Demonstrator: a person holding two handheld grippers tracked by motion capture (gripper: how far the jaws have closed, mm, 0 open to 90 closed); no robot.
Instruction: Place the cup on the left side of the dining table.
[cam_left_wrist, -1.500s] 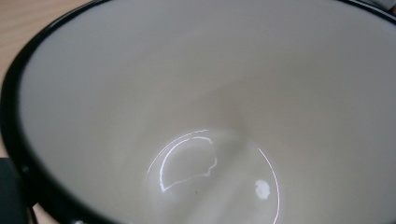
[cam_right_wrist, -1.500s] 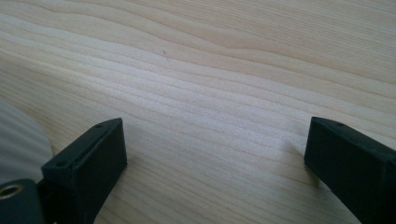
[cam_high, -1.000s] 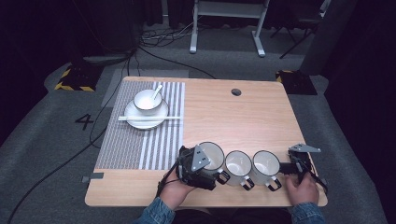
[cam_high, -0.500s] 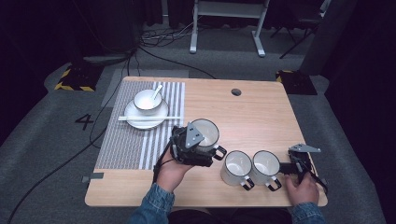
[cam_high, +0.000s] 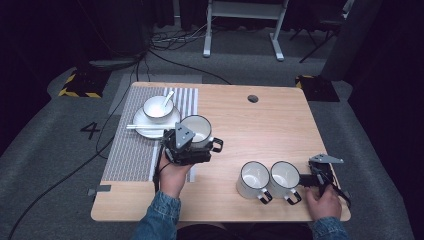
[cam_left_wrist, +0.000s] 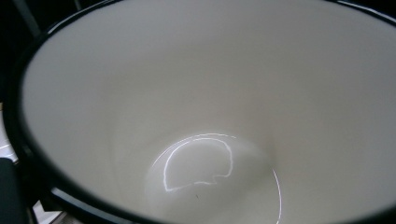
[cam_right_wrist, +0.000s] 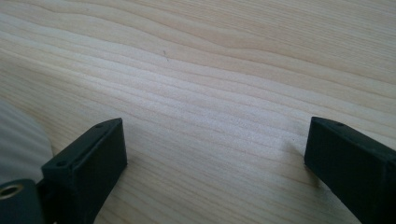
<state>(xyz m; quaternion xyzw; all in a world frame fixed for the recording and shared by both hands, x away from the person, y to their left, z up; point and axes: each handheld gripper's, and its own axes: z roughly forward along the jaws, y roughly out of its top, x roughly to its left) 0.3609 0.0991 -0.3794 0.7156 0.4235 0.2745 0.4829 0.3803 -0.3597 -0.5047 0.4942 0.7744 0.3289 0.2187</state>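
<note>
Moved one mug (cam_high: 196, 129) off the row toward 10 o'clock, pinched in left hand-held gripper (cam_high: 192, 146) beside the plate (cam_high: 150, 131). Two mugs (cam_high: 269, 179) left at 5 o'clock on counter (cam_high: 260, 125); right hand-held gripper (cam_right_wrist: 215, 163) spread, empty.

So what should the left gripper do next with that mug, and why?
Probably carry the mug on a little and set it down by the plate. The left gripper holds it next to the placemat setting; two mugs wait near the open right gripper.
</note>
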